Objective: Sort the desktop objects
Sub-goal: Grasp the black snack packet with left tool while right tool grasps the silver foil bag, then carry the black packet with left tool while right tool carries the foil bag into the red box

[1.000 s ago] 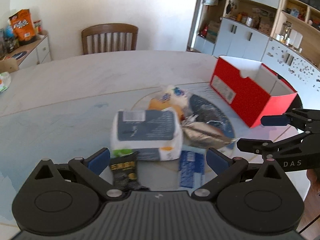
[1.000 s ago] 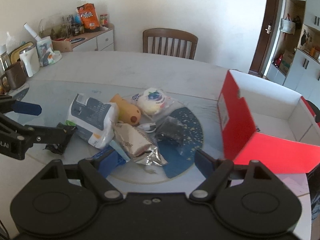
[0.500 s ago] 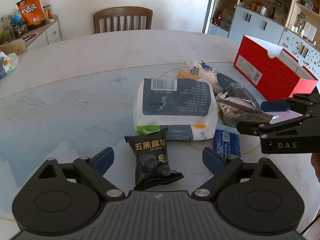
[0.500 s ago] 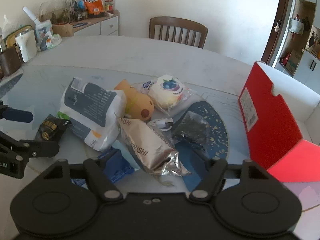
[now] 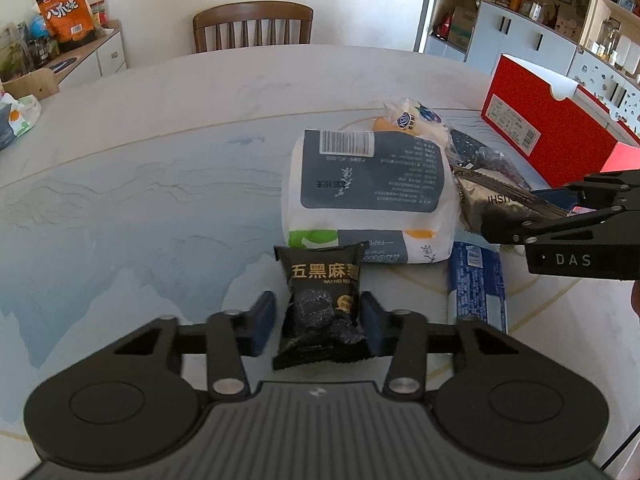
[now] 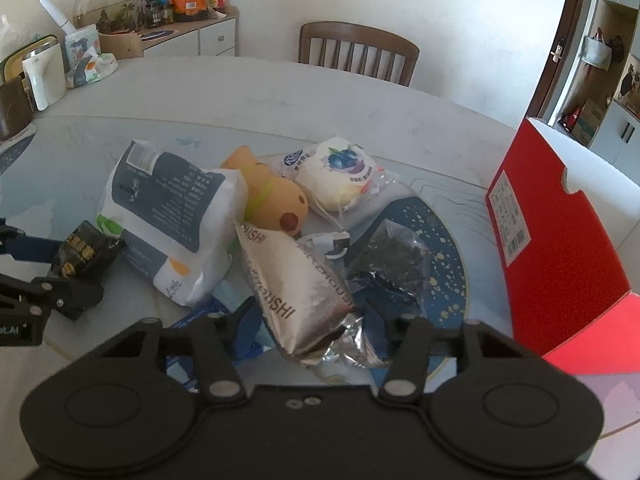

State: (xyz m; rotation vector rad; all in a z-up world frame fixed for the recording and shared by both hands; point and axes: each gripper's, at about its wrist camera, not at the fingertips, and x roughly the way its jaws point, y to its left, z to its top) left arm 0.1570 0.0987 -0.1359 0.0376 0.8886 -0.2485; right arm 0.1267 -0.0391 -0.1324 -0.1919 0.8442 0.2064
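My left gripper [image 5: 318, 322] has its jaws close around a small black snack packet [image 5: 322, 300], the right pad touching it and the left pad a little off. That packet also shows in the right wrist view [image 6: 82, 254]. My right gripper [image 6: 316, 326] straddles a silver foil bag [image 6: 294, 292], with its jaws narrowed around the bag's near end. Behind lie a white and grey tissue pack [image 5: 370, 196], an orange plush toy [image 6: 272, 200], a blueberry bun in clear wrap [image 6: 340, 172], a dark clear bag [image 6: 396, 260] and a blue packet [image 5: 478, 284].
An open red box [image 6: 560, 232] with a white inside stands at the right of the round table [image 5: 160, 140]. A wooden chair [image 5: 252, 26] is at the far side. A sideboard [image 6: 180, 36] with snacks and jars is far left.
Both grippers have moved in on the pile. The left jaws have narrowed around the black packet, and the right jaws have narrowed around the silver foil bag.
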